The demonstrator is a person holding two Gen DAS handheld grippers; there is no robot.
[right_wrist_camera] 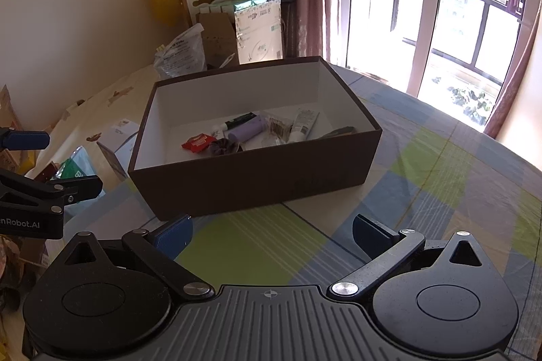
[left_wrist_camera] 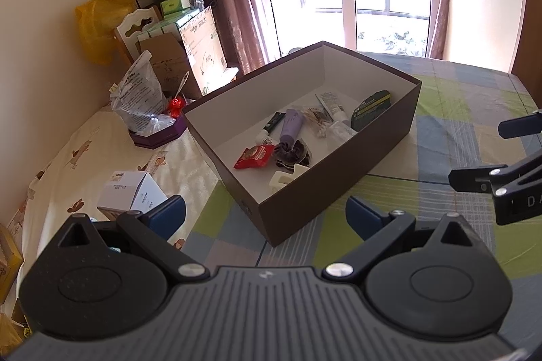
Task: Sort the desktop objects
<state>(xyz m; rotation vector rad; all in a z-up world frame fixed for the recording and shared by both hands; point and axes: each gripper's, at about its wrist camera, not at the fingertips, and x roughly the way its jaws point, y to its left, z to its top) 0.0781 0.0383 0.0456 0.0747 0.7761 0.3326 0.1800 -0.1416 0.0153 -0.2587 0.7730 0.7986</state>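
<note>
1. The left gripper (left_wrist_camera: 266,215) sits at the bottom centre of its own view, blue fingers (left_wrist_camera: 167,213) spread wide with nothing between them.
2. The right gripper (right_wrist_camera: 271,234) is likewise low in its view, fingers apart and empty, above the checked cloth (right_wrist_camera: 440,164).
3. The brown box (left_wrist_camera: 338,171) fills mid-frame, open-topped, resting on the cloth.
4. Inside it lie a red packet (left_wrist_camera: 253,156), a dark scrunchie (left_wrist_camera: 293,154), a lilac tube (left_wrist_camera: 291,124), a white tube (right_wrist_camera: 303,123) and a white clip (left_wrist_camera: 288,176) near the front wall.
5. At left of the box, outside it, stand a small white carton (left_wrist_camera: 133,191) and a purple tray (left_wrist_camera: 157,134) holding a clear bag.
</note>
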